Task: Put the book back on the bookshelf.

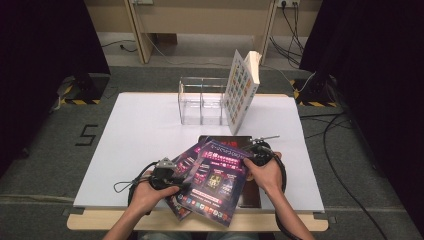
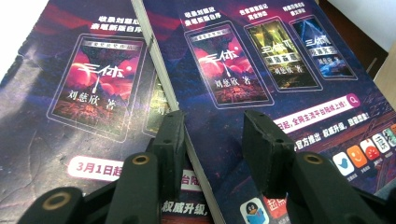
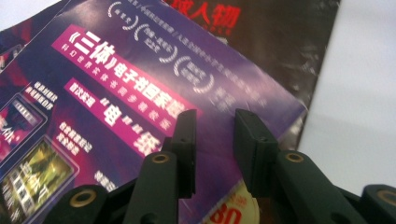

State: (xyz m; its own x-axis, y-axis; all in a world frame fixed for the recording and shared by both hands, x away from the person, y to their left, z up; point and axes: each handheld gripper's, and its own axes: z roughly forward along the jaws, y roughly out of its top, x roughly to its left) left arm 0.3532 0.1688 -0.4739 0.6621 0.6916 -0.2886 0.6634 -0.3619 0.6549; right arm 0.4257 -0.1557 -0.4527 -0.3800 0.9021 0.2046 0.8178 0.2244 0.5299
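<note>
2 purple magazines (image 1: 215, 177) at the near edge of the white table (image 1: 135, 135), fanned over each other, glossy covers with 3 small book pictures and pink banners. Upper copy (image 2: 280, 93) overlapping lower copy (image 2: 79, 93); under them a dark magazine (image 3: 285, 42). Left gripper (image 1: 172, 181) at the left edge of the stack, right gripper (image 1: 254, 156) at the top right corner; both with jaws apart above the covers, gripping nothing. Farther back, a clear 2-compartment holder (image 1: 200, 102), compartments bare, with a colourful book (image 1: 241, 92) leaning upright on its right side.
</note>
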